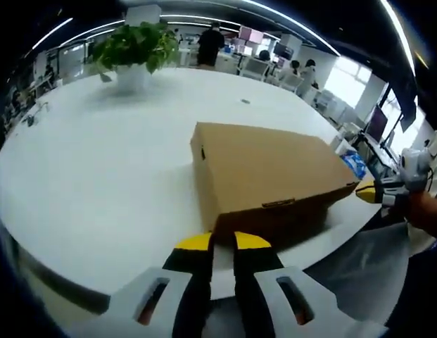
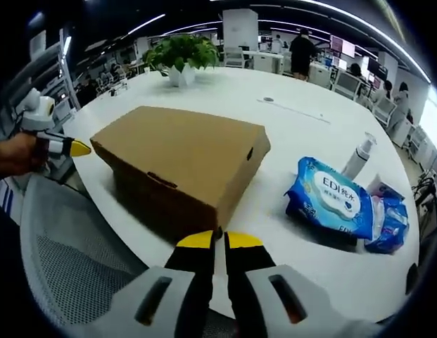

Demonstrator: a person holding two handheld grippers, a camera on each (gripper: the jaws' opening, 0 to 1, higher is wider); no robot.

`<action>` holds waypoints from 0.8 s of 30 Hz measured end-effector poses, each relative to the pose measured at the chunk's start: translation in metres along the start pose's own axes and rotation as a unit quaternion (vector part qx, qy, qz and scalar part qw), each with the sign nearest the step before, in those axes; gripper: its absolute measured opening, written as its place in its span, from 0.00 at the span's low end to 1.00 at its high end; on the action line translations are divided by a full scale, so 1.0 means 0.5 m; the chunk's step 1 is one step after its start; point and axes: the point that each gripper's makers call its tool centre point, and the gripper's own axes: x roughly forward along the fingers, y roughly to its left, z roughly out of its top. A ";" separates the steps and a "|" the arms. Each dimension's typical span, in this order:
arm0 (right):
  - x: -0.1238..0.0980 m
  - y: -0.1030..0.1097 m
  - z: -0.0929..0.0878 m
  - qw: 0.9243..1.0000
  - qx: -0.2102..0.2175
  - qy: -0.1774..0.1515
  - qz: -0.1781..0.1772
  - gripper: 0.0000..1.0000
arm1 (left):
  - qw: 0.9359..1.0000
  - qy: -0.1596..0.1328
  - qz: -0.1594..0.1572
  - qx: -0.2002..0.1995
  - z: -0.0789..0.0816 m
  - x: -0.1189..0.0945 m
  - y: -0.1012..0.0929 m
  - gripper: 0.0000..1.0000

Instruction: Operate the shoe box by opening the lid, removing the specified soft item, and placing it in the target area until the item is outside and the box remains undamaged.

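The box sits closed on the white table, lid down. The left gripper hovers at its near front edge, jaws almost together, holding nothing. The right gripper waits at a near corner, jaws likewise nearly closed and empty. Blue wipes packs lie beside the box.

The shoe box is shut, so its contents are hidden, the far people are too small to tell, and the second wipes pack lies half behind the first.
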 end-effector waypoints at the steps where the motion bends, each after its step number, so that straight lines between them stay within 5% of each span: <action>1: -0.005 0.000 0.005 1.000 -0.001 -0.002 0.000 0.04 | 1.000 -0.006 0.000 0.003 0.010 -0.006 -0.001 0.07; 6: -0.029 0.003 0.068 0.999 -0.013 -0.040 -0.002 0.04 | 0.998 -0.053 -0.004 0.040 0.091 -0.034 -0.018 0.08; 9: -0.028 0.008 0.099 0.998 -0.016 -0.055 0.002 0.04 | 0.996 -0.058 -0.007 0.067 0.113 -0.028 -0.033 0.09; 12: -0.015 0.014 0.110 0.998 -0.021 -0.058 0.004 0.04 | 0.996 -0.054 -0.011 0.073 0.113 -0.013 -0.043 0.09; 24: 0.017 0.007 0.055 0.999 -0.019 -0.026 0.009 0.06 | 0.997 -0.016 -0.010 0.075 0.057 0.023 -0.037 0.09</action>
